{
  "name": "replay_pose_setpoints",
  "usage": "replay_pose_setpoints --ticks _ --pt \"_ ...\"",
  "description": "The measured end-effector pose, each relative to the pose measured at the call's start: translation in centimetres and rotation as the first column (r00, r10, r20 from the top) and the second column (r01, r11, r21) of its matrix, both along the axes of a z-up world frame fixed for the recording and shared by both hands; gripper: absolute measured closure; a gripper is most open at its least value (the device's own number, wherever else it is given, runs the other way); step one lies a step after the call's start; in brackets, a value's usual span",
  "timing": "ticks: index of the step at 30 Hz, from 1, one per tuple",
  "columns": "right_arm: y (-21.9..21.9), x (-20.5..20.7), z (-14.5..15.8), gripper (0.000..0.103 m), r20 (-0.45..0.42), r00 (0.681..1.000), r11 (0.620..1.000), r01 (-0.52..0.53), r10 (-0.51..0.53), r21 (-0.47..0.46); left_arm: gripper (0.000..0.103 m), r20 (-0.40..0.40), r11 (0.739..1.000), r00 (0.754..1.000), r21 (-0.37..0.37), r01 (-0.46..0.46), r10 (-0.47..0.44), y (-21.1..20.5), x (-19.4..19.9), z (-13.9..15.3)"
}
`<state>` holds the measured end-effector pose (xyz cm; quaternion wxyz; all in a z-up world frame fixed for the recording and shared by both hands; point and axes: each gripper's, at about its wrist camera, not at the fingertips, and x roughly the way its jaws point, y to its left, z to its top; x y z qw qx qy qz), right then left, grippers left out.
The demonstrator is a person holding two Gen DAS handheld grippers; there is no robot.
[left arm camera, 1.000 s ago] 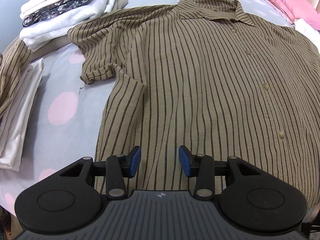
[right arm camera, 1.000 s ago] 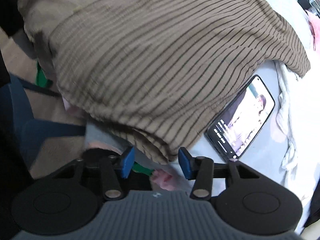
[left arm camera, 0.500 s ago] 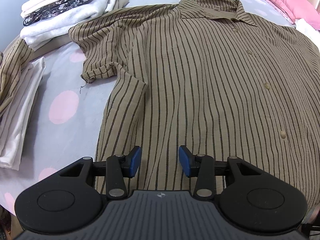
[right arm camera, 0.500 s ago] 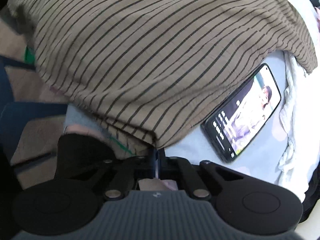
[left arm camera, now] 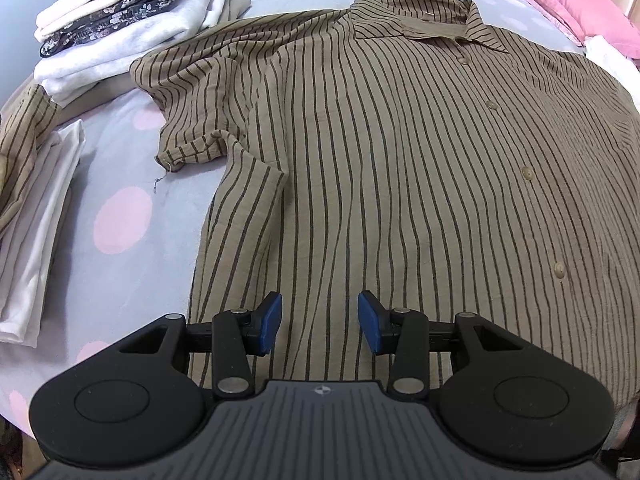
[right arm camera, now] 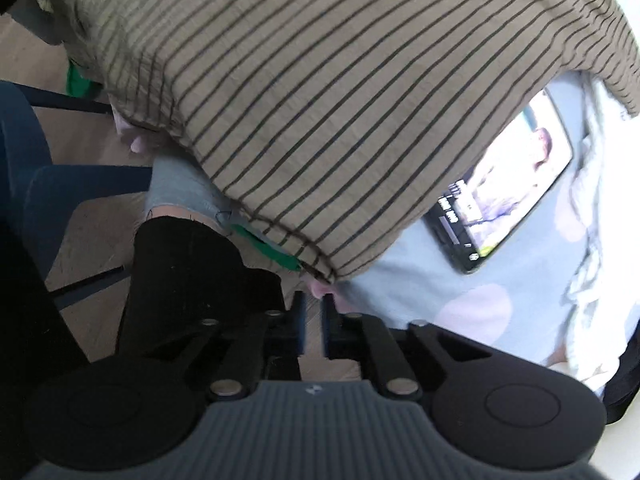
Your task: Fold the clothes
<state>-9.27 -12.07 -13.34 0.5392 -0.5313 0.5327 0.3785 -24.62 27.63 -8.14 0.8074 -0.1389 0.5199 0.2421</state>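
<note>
Brown striped button shirt (left arm camera: 400, 168) spread flat on the dotted lilac bed sheet (left arm camera: 120, 184), filling the middle. Left gripper (left arm camera: 319, 323) open above its bottom hem, holding nothing. Right gripper (right arm camera: 313, 326) just reopened a crack, empty, below the shirt's corner, lower middle.

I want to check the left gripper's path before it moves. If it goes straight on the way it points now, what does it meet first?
Most likely the left gripper meets the brown striped button-up shirt, near its hem, lying flat on the bed; nothing shows between.
</note>
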Motion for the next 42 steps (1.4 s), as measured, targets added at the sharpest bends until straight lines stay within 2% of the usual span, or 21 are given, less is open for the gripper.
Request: replay_pose_setpoints --ticks 4,9,15,20,25,28,31,34,38,40,42 --pt "0.3 1.6 3.3 0.079 0.047 0.998 0.996 0.037 -0.041 0.081 0.063 0.023 0.999 1.000 -0.029 0.013 -0.012 0.4 0.9 0.9" --pt "0.3 5.6 7.5 0.078 0.146 0.979 0.975 0.117 -0.146 0.188 0.063 0.048 0.999 0.998 -0.019 0.049 -0.048 0.9 3.0 2.4" --pt "0.1 14.1 10.8 0.078 0.198 0.912 0.895 0.276 -0.359 0.351 0.063 0.096 0.996 0.991 0.011 0.093 -0.094 1.4 7.9 4.9" --pt "0.2 20.5 11.9 0.078 0.190 0.840 0.798 0.376 -0.508 0.472 0.063 0.163 0.991 0.978 0.036 0.128 -0.132 1.7 13.4 7.0" --pt "0.7 26.3 11.0 0.078 0.176 0.781 0.711 0.420 -0.600 0.564 0.063 0.213 0.983 0.960 0.050 0.174 -0.181 1.5 20.1 8.1" --pt "1.3 29.3 9.5 0.077 0.130 0.742 0.639 0.458 -0.658 0.618 0.063 0.240 0.977 0.946 0.056 0.208 -0.215 1.5 24.5 7.8" --pt "1.9 32.7 8.1 0.070 0.075 0.707 0.565 0.491 -0.703 0.663 0.059 0.258 0.974 0.940 0.033 0.222 -0.223 2.0 29.3 7.0" --pt "2.8 36.2 6.9 0.070 0.021 0.679 0.497 0.516 -0.734 0.697 0.052 0.278 0.972 0.933 0.024 0.232 -0.229 2.5 33.9 5.9" --pt "3.6 40.7 5.6 0.069 -0.082 0.628 0.375 0.559 -0.774 0.739 0.050 0.274 0.973 0.935 0.004 0.232 -0.224 3.2 39.8 3.3" --pt "4.1 42.6 5.1 0.062 -0.128 0.604 0.317 0.573 -0.787 0.755 0.050 0.269 0.972 0.937 -0.014 0.234 -0.222 3.6 42.3 1.8" --pt "4.5 44.3 4.6 0.059 -0.165 0.578 0.267 0.587 -0.799 0.765 0.050 0.253 0.972 0.941 -0.015 0.236 -0.224 3.6 44.4 0.2"
